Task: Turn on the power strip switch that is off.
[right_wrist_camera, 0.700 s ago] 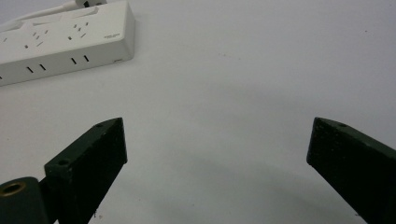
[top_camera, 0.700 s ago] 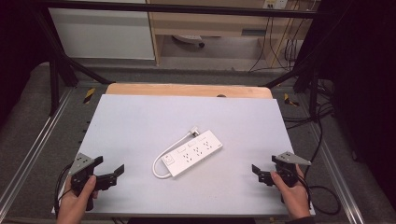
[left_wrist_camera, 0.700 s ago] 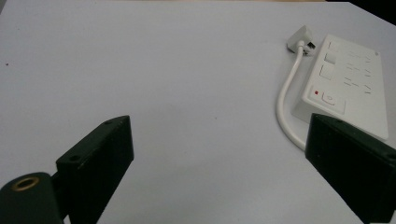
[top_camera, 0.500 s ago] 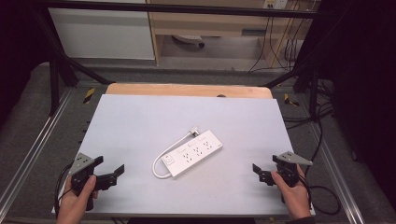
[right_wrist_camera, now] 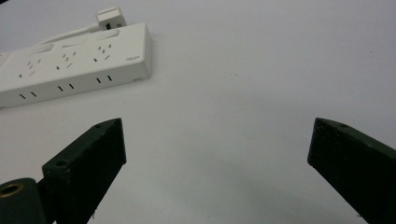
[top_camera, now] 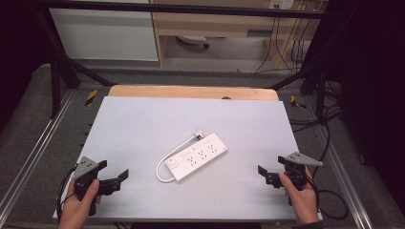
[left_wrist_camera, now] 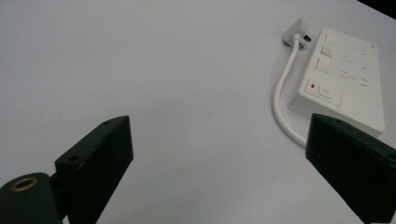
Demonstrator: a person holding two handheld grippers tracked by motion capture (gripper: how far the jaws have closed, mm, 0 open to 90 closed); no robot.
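Your right gripper has eased slightly toward you along the near-right part of the table, hand with it. Your left gripper shows barely a shift. Jaw spread on both reads unchanged.

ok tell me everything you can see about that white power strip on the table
The power strip is a flat white block, plastic by its look, lying face up and diagonally near the middle of the table. Its top carries rows of sockets and, at the near-left end, a square switch with a small red dot. A short white cord loops from that end along its far side to a white plug lying at the far corner. Neither gripper touches it.
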